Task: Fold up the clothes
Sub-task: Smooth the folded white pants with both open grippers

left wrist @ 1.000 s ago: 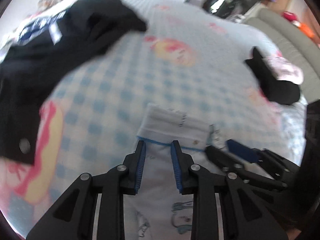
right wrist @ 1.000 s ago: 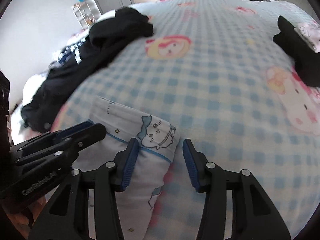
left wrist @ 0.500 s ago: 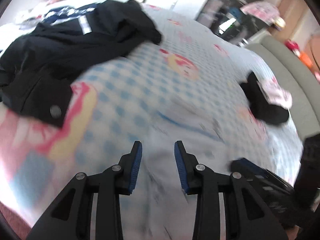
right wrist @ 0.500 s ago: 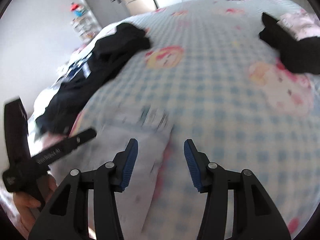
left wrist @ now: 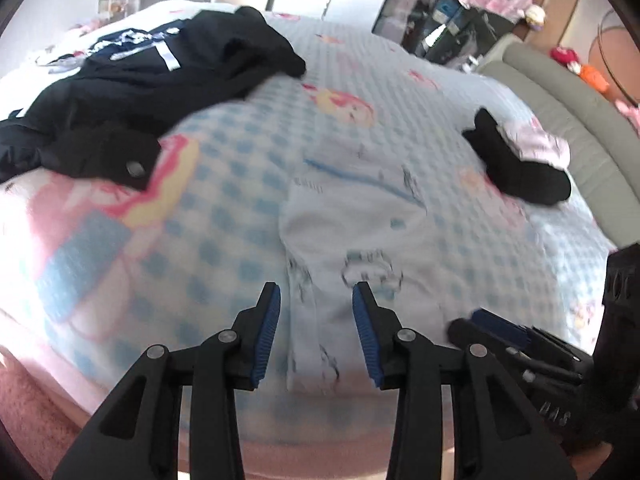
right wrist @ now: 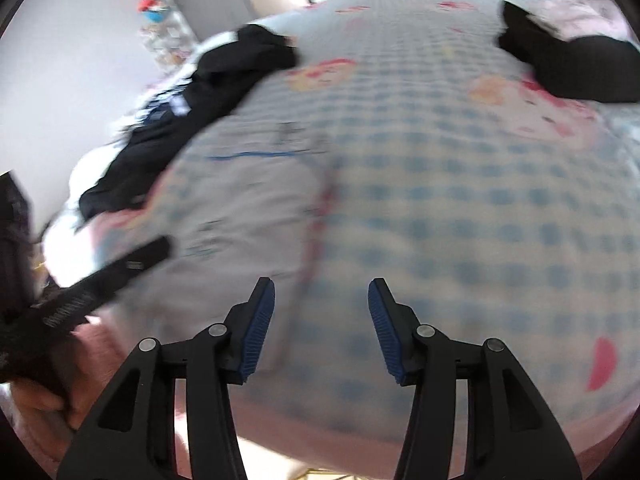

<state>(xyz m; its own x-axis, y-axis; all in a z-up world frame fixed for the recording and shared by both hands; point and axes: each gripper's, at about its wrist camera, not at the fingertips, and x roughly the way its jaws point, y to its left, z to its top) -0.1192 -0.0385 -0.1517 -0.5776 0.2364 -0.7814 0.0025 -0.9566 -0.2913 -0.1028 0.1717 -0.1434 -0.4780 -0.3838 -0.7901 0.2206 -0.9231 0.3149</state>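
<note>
A white garment [left wrist: 352, 220] with cartoon prints and a blue trim line lies flat on the checked bedspread [left wrist: 240, 184], folded into a narrow strip. My left gripper [left wrist: 316, 296] hovers over its near end. Its jaws are opening, and the pads do not press the cloth. My right gripper [right wrist: 320, 292] stands open above the bedspread just right of the garment [right wrist: 248, 200], with nothing between its fingers. In the left wrist view the right gripper [left wrist: 500, 328] shows at lower right. In the right wrist view the left gripper [right wrist: 108, 276] shows at left, held by a hand [right wrist: 36, 400].
A heap of black clothes [left wrist: 140, 72] covers the bed's far left. A folded black item [left wrist: 520, 168] with a pink one [left wrist: 536, 144] on it sits at the right. A grey padded bed edge [left wrist: 580, 92] runs behind, and the bed's pink near edge [left wrist: 320, 452] lies just below the grippers.
Both grippers have drawn back from the garment's blue-trimmed end toward the bed's near edge. The left jaws stand wider apart than before. The garment stays lying on the bed.
</note>
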